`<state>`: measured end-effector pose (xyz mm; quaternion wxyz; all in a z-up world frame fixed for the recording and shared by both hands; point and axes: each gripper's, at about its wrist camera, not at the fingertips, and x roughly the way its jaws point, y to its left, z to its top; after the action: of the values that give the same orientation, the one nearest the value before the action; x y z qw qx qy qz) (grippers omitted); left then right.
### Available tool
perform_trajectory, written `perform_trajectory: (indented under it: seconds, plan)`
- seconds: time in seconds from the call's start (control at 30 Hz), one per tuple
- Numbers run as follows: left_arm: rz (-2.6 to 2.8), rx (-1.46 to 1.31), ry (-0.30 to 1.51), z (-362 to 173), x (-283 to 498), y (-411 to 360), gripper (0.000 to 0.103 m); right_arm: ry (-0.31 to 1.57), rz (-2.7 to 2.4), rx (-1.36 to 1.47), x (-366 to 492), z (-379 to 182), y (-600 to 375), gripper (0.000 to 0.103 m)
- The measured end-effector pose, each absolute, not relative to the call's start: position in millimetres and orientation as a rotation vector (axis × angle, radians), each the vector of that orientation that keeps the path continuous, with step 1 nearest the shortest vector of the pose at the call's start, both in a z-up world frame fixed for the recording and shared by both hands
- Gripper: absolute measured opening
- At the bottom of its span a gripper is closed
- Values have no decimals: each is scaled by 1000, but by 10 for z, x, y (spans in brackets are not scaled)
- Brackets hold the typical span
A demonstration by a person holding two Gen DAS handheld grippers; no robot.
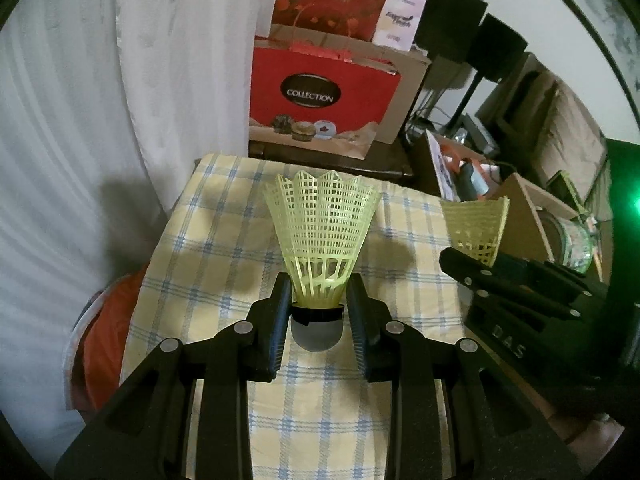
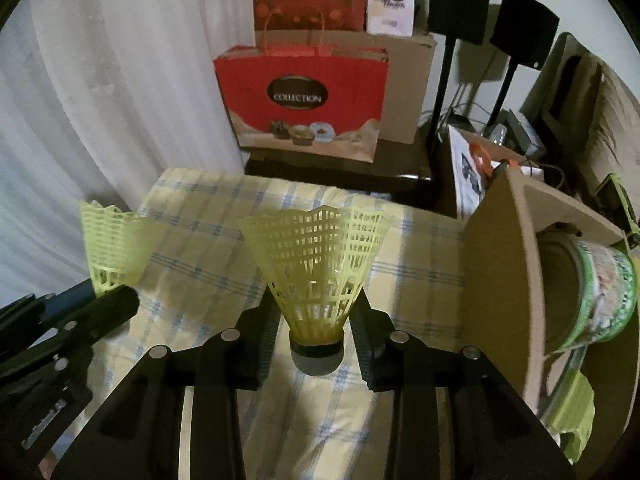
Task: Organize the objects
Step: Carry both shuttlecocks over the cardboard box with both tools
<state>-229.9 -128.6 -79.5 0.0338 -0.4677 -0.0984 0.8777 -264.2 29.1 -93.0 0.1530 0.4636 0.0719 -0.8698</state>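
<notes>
My left gripper [image 1: 318, 312] is shut on a yellow plastic shuttlecock [image 1: 320, 232], clamping its grey cork base, skirt pointing away from me, above the checked tablecloth [image 1: 208, 248]. My right gripper [image 2: 316, 340] is shut on a second yellow shuttlecock [image 2: 316, 264] the same way. Each gripper shows in the other's view: the right gripper [image 1: 492, 260] with its shuttlecock [image 1: 476, 228] at the right of the left wrist view, the left gripper [image 2: 108, 292] with its shuttlecock [image 2: 114, 248] at the left of the right wrist view.
A cardboard box [image 2: 504, 264] stands at the table's right edge beside a green-labelled round tin [image 2: 600, 292]. Red gift bags [image 2: 304, 96] and a brown box sit on a dark stand behind the table. A white curtain [image 1: 80, 120] hangs at the left. Black speakers [image 2: 524, 24] stand at the back right.
</notes>
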Motion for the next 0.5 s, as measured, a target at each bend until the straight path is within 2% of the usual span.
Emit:
perform_trajectory:
  seconds: [0.5]
  plan:
    - [2743,-1346,-244,-531,-2054,-1018,26,181,-2561,1160,-2082,-413,641,34]
